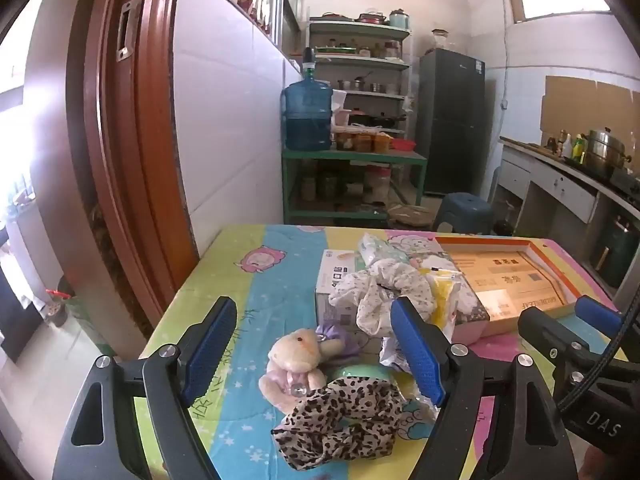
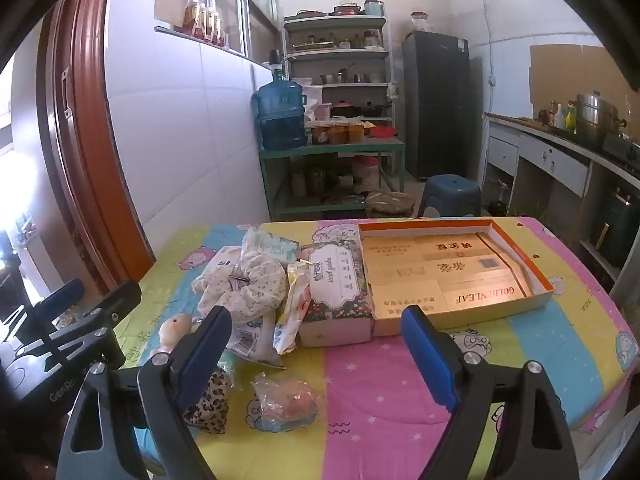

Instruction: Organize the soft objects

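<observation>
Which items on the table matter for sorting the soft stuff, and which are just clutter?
Job items:
- plush toy
- leopard-print scrunchie
- white floral scrunchie
- purple cloth piece
- open orange-rimmed box, probably the bin

Just lying about:
- tissue box
- mask box
- wrapped packets
- blue stool
- water jug

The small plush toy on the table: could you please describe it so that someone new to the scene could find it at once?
Start at the table with the striped cartoon cover and look at its near end, in front of the heap of pale cloth. The plush toy lies there beside a leopard-print cloth. It is the only cream-coloured stuffed animal, with a round head and a lilac bow.
</observation>
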